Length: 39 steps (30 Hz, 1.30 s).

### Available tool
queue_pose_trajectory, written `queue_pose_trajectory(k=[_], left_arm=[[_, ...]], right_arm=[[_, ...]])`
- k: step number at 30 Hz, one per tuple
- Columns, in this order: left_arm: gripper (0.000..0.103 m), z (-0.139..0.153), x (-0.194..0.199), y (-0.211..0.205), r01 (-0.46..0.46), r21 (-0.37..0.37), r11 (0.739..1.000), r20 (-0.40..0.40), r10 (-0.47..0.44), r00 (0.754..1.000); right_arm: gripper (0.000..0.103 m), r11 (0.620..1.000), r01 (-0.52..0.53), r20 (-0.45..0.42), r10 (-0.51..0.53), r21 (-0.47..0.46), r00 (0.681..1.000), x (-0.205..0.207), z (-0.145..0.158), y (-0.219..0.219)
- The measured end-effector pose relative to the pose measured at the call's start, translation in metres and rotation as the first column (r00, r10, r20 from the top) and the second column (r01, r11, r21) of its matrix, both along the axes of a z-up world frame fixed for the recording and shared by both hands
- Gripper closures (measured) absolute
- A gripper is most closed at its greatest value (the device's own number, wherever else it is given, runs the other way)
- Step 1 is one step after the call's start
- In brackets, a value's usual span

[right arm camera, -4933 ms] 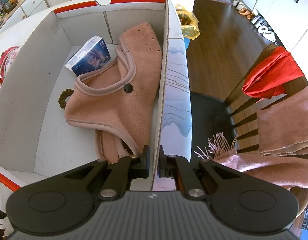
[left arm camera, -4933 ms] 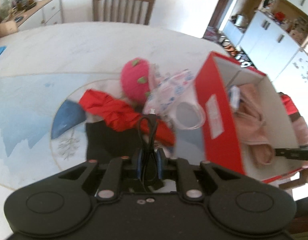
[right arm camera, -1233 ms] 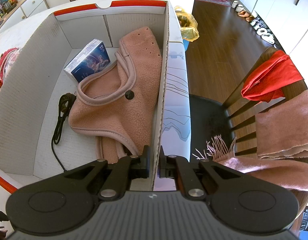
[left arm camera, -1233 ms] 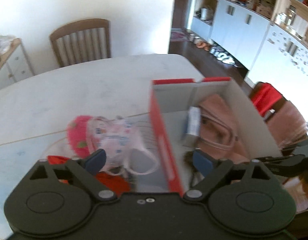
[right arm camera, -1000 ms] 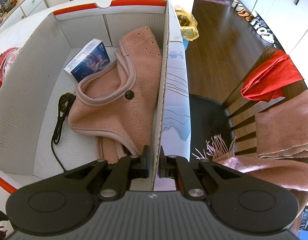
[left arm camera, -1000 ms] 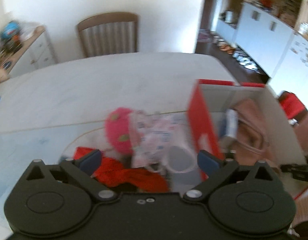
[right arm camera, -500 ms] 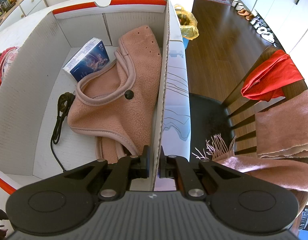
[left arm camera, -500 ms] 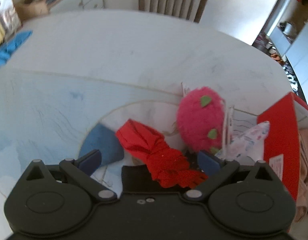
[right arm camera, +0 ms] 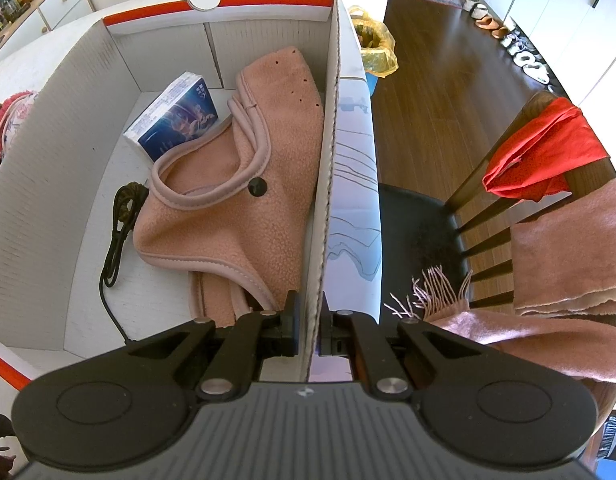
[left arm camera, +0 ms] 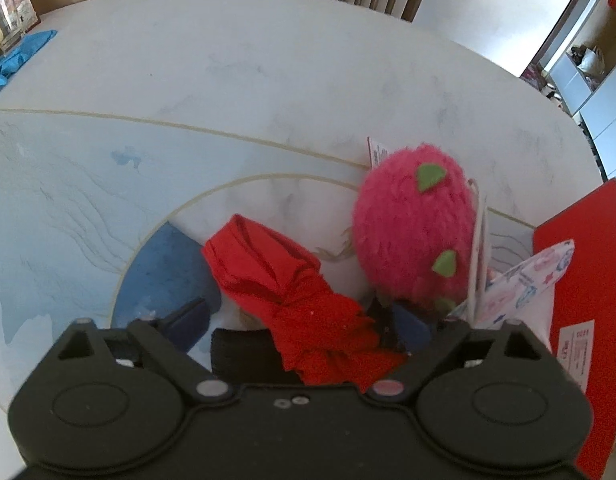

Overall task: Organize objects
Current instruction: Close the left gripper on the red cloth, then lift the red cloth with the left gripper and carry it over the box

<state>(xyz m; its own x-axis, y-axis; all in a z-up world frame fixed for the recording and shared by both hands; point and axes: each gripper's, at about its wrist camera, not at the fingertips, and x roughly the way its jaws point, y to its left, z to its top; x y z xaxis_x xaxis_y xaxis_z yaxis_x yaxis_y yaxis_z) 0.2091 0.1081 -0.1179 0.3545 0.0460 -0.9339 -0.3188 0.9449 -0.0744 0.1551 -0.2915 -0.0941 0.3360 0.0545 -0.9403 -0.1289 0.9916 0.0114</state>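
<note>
Left jaws spread around red cloth.

**On the counter**

The pale, blue-patterned counter carries a red cloth, a fuzzy pink strawberry toy just beside it, a printed pouch (partly hidden), a red box and blue gloves far off.

Bright daylight in both views; heavy fisheye bending at edges; left wrist view softer, bluish; blown-out white walls.
</note>
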Motion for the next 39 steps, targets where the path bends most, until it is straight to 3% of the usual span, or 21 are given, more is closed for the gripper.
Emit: queue_pose_trajectory(k=[3,5,10,13,29,34,39], left_arm=[[0.026,-0.004,0.000,-0.004,0.013,0.001,1.000,-0.006,-0.013,1.000],[0.028,-0.002,-0.001,-0.005,0.020,0.002,1.000,0.000,-0.020,1.000],[0.054,0.003,-0.003,-0.008,0.057,-0.003,0.998,0.014,-0.057,0.998],[0.059,0.011,-0.005,-0.012,0.078,0.006,0.997,0.035,-0.078,0.996],[0.062,0.085,-0.036,-0.027,0.229,-0.032,0.973,0.136,-0.222,0.965],[0.062,0.109,-0.046,-0.048,0.311,-0.045,0.949,0.166,-0.300,0.939],[0.062,0.133,-0.049,-0.078,0.408,-0.067,0.910,0.215,-0.387,0.897]], right_arm=[[0.097,1.000,0.000,-0.002,0.000,-0.001,1.000,-0.001,-0.001,0.000],[0.097,1.000,-0.001,-0.003,0.000,-0.002,1.000,-0.002,-0.001,-0.001],[0.097,1.000,-0.001,-0.004,0.001,-0.003,1.000,-0.001,0.000,0.000],[0.097,1.000,0.000,-0.004,0.000,-0.002,1.000,-0.001,0.000,-0.001],[0.097,1.000,-0.004,0.000,0.004,-0.008,1.000,-0.001,-0.002,-0.001],[0.097,1.000,-0.004,0.002,0.004,-0.009,1.000,-0.002,-0.001,-0.001],[0.097,1.000,-0.008,0.003,0.008,-0.012,1.000,-0.002,0.000,-0.001]])
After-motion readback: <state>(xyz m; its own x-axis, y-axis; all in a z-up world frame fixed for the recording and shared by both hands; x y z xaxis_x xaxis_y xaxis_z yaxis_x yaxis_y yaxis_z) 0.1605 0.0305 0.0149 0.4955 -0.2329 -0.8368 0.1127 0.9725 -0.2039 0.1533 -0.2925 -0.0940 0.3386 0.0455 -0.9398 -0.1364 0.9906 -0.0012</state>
